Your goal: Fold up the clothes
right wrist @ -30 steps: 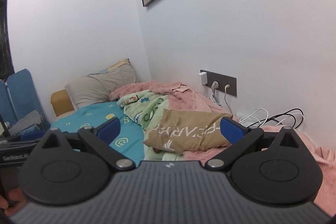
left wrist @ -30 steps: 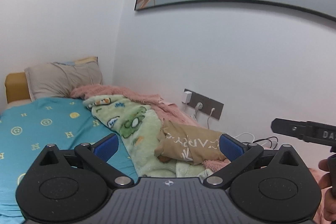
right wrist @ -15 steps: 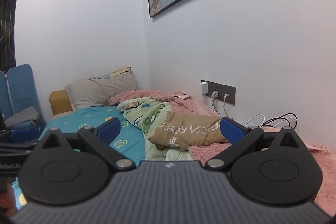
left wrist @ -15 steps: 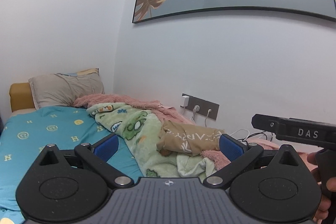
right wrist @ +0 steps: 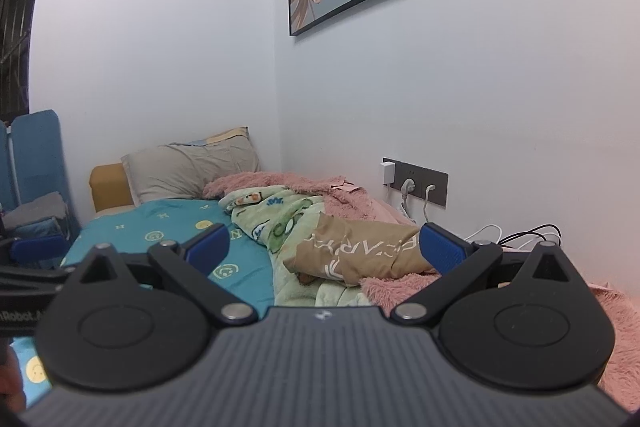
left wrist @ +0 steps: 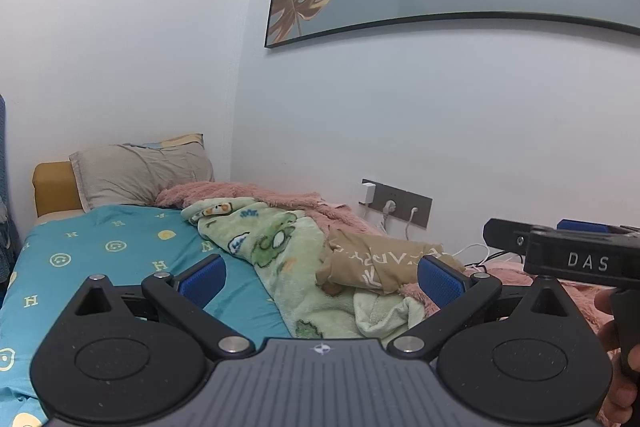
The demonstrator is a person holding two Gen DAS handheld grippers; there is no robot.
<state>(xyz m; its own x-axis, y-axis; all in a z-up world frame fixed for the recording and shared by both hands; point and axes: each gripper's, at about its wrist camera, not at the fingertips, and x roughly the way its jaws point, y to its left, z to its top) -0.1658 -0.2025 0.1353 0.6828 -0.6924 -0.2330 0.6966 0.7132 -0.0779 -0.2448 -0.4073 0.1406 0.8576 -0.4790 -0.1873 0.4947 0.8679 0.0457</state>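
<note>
Above the bed [left wrist: 100, 247], both grippers' jaws wide, seemingly empty.

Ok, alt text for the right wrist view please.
The open right gripper frames a tan lettered garment lying crumpled on a green cartoon blanket and a pink fleece blanket, on a bed with a teal sheet.

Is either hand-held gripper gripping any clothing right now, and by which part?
Nothing is held. The left hand-held gripper and the right hand-held gripper are both open and empty, and the tan printed garment lies untouched on the bed.
</note>
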